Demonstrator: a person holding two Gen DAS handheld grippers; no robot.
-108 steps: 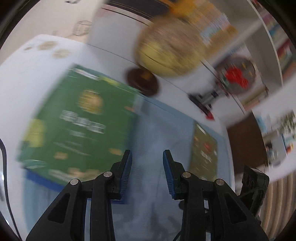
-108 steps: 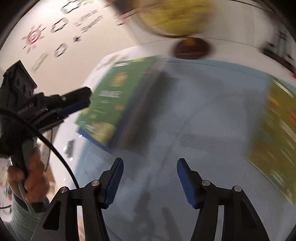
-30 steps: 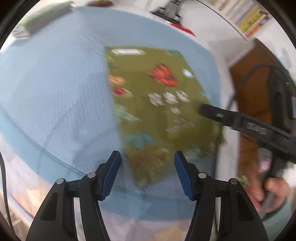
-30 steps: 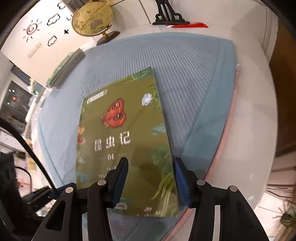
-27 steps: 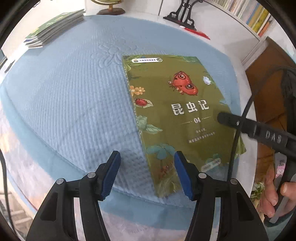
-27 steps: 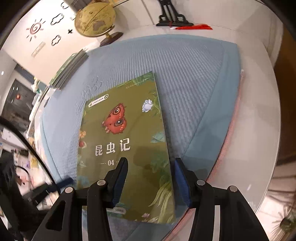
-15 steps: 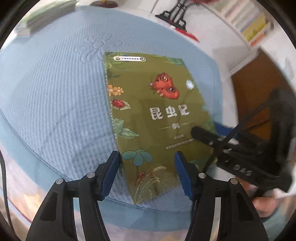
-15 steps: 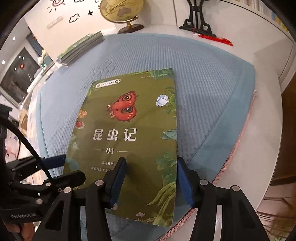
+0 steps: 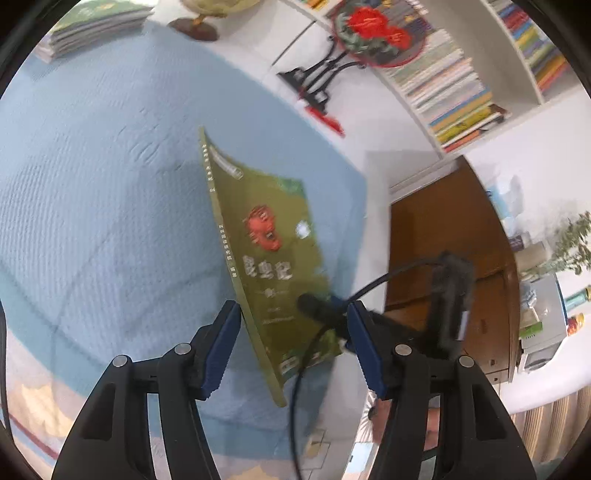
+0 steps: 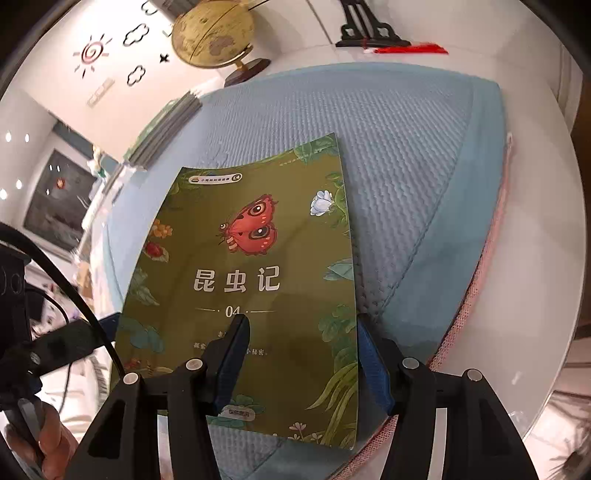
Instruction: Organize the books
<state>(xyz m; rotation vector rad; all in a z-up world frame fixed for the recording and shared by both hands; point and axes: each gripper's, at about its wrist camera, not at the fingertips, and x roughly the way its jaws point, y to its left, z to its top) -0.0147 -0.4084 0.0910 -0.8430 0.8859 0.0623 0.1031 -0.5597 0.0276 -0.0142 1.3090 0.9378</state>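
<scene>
Book cover blurred, title perhaps illegible; globe cut off.

The white surface carries a light blue textured mat. A green book lies on the mat. At its far side stand a globe, a black stand and a stack of books.

Left wrist cam: blurry, close over the mat's near edge, facing the bookshelf. Right cam: close, probably near right corner. Shared: book.
</scene>
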